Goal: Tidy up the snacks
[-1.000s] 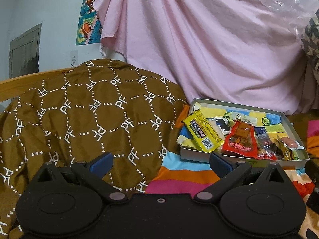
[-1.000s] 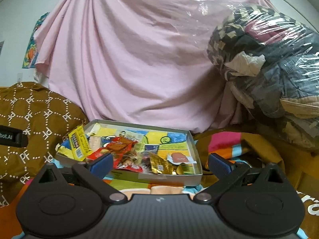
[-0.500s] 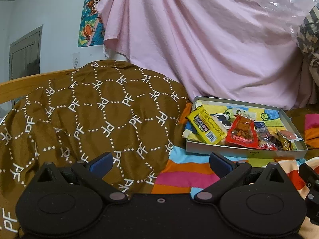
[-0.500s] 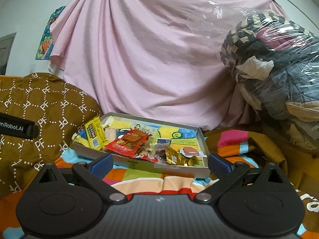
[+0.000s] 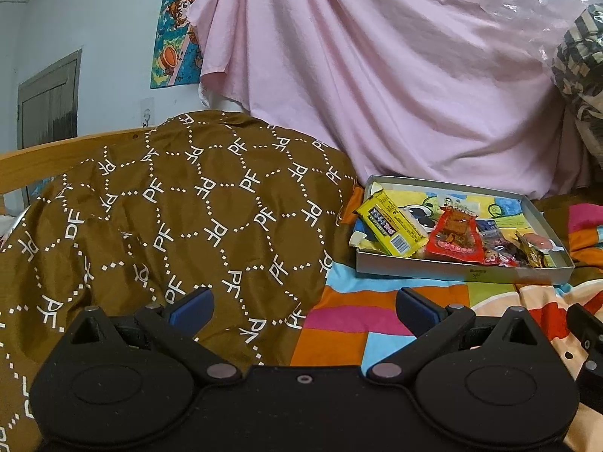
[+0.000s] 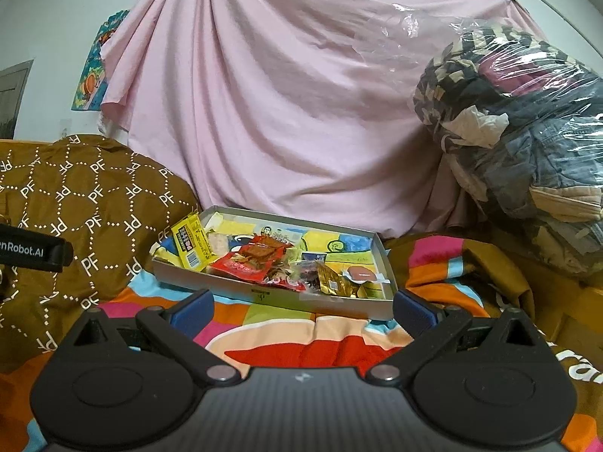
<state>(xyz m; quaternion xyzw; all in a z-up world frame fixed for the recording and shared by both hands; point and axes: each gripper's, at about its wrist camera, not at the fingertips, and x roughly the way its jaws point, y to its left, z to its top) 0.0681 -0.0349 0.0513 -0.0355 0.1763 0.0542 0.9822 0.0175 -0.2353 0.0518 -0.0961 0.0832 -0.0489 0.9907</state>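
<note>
A shallow grey box lies on a colourful striped blanket and holds several snack packets. A yellow packet leans on its left edge. A red packet lies in the middle, with a gold wrapper and a small pink jelly cup to the right. My left gripper is open and empty, well short of the box and to its left. My right gripper is open and empty, just in front of the box.
A brown quilt with white PF marks is piled left of the box. A pink sheet hangs behind. A plastic-wrapped bundle of clothes sits at the right. The left gripper's body shows at the right wrist view's left edge.
Both grippers have drawn back from the box and risen a little; the box looks smaller and farther. Both stay open and empty. The snacks have not moved.
</note>
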